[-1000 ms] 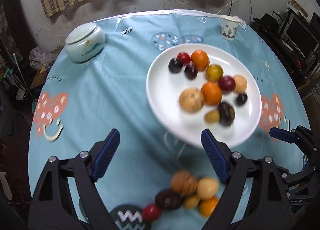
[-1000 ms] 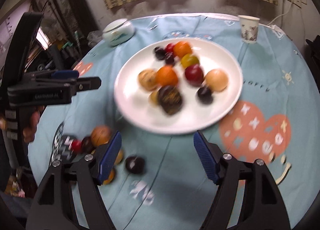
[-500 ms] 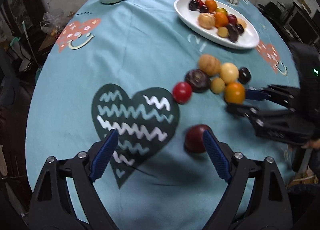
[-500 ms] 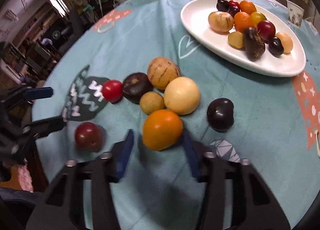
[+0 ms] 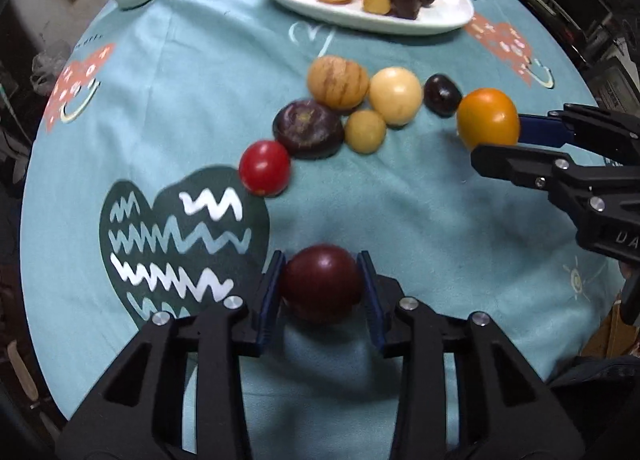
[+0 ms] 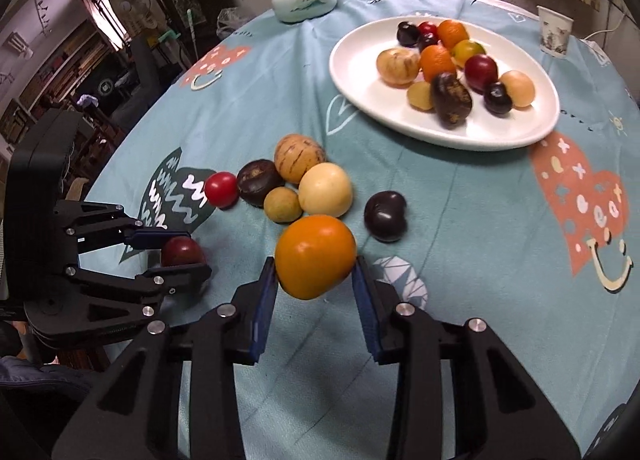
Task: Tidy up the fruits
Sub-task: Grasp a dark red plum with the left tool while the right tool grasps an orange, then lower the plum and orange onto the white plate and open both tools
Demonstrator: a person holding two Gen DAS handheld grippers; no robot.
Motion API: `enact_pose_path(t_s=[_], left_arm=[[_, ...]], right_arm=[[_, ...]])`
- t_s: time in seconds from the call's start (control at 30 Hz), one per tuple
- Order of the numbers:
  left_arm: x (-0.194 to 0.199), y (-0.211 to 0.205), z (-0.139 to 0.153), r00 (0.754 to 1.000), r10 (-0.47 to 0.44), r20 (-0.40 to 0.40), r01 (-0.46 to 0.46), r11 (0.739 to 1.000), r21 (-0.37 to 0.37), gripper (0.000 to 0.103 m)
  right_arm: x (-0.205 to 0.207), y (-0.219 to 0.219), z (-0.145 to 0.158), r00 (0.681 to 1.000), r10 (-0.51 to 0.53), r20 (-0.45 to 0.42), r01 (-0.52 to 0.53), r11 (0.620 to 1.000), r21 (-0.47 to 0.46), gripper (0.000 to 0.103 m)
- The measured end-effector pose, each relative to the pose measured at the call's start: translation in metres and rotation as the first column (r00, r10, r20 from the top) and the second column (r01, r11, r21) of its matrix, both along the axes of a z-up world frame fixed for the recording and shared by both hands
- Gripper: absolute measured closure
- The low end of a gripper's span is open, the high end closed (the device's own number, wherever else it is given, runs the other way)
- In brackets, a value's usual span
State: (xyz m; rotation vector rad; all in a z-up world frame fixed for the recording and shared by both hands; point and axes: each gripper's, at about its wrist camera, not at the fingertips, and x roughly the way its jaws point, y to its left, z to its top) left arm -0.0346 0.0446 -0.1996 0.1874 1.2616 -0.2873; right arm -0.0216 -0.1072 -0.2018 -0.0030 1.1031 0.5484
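- Left claw (image 5: pixel 322 292): closed on a dark red plum (image 5: pixel 321 286); blue pads are pressed against both flanks of the fruit. The jaws have just been closing, with the plum between them. The fruit is seen low over the bench (image 5: pixel 400 196), at the 4 o'clock edge of a dark green heart print (image 5: pixel 176 244).
- Right claw (image 6: pixel 315 280): clamped on an orange fruit (image 6: pixel 315 256); its shadow is cast on the cloth beneath. The jaws have just been closing around it. In the left wrist view this claw enters from 3 o'clock, the orange fruit at its tips.
- Loose fruit cluster, bench centre, items touching: a red tomato (image 5: pixel 265 168), a dark purple fruit (image 5: pixel 309 128) at its 1 o'clock, a striped tan fruit (image 5: pixel 338 81) beyond that, a pale cream fruit (image 5: pixel 395 95) at the 3 o'clock side of the striped one, and a small yellow-brown fruit (image 5: pixel 365 130) nested between the purple and the cream.
- Dark cherry-like fruit (image 6: pixel 385 216): set just apart from the cluster, at 3 o'clock of the cream fruit.
- White plate (image 6: pixel 360 84): placed at the far side of the bench, toward 1 o'clock in the right wrist view; about a dozen mixed fruits are heaped on it, orange, red, dark and tan.
- Lidded ceramic jar (image 6: pixel 304 2): far edge, 11 o'clock of the plate.
- Paper cup (image 6: pixel 554 31): upright, far edge, at 2 o'clock of the plate.
- Bench covering: light blue cloth printed with hearts.
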Motion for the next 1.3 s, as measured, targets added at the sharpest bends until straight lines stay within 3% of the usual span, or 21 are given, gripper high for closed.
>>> enact_pose_path(t_s=[0.17,0.33,0.57,0.77,1.3], left_arm=[[0.02,-0.007,0.054,0.991,-0.003,0.13,0.008,0.999,-0.042,0.066],[0.045,-0.025,0.116,0.961,0.016,0.275,0.013,0.995,-0.103,0.066],[0.076,-0.054,0.162,0.927,-0.002,0.375,0.053,0.991,-0.126,0.065],[0.103,-0.069,0.155,0.935,-0.01,0.355,0.058,0.991,-0.124,0.065],[0.174,-0.086,0.105,0.965,-0.008,0.262,0.035,0.995,-0.098,0.065]], right_arm=[[0.003,-0.009,0.03,0.996,-0.043,0.074,0.041,0.998,0.038,0.065],[0.009,-0.023,0.073,0.979,-0.093,0.183,0.079,0.994,0.078,0.065],[0.024,-0.047,0.122,0.938,-0.169,0.303,0.142,0.984,0.111,0.065],[0.043,-0.06,0.123,0.93,-0.205,0.306,0.178,0.978,0.112,0.065],[0.109,-0.071,0.085,0.95,-0.221,0.221,0.205,0.974,0.093,0.065]])
